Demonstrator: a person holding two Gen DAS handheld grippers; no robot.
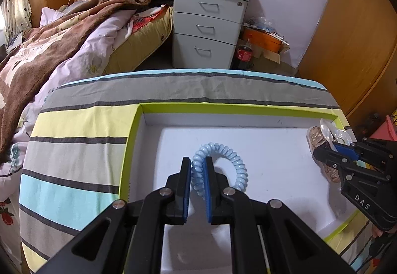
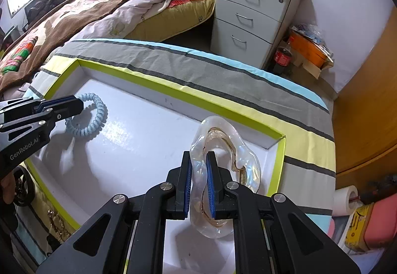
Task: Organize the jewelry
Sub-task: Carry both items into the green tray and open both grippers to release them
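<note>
A shallow white box with a lime-green rim (image 1: 223,108) (image 2: 173,90) lies on a striped cloth. My left gripper (image 1: 198,162) (image 2: 80,101) is shut on a pale blue spiral coil bracelet (image 1: 235,165) (image 2: 98,115), held low over the box floor near its left side. My right gripper (image 2: 198,157) (image 1: 333,147) is shut on a clear plastic pouch with a gold piece inside (image 2: 238,162) (image 1: 322,135), held over the box's right end near the corner.
The striped cloth (image 1: 74,150) covers a rounded surface with a bed (image 1: 49,50) beyond it. A grey drawer cabinet (image 1: 206,28), a cola bottle (image 1: 244,53) and an orange bin (image 1: 263,38) stand behind. Wooden wardrobe doors (image 1: 359,38) are at the right. Gold jewelry (image 2: 58,224) lies outside the box's near rim.
</note>
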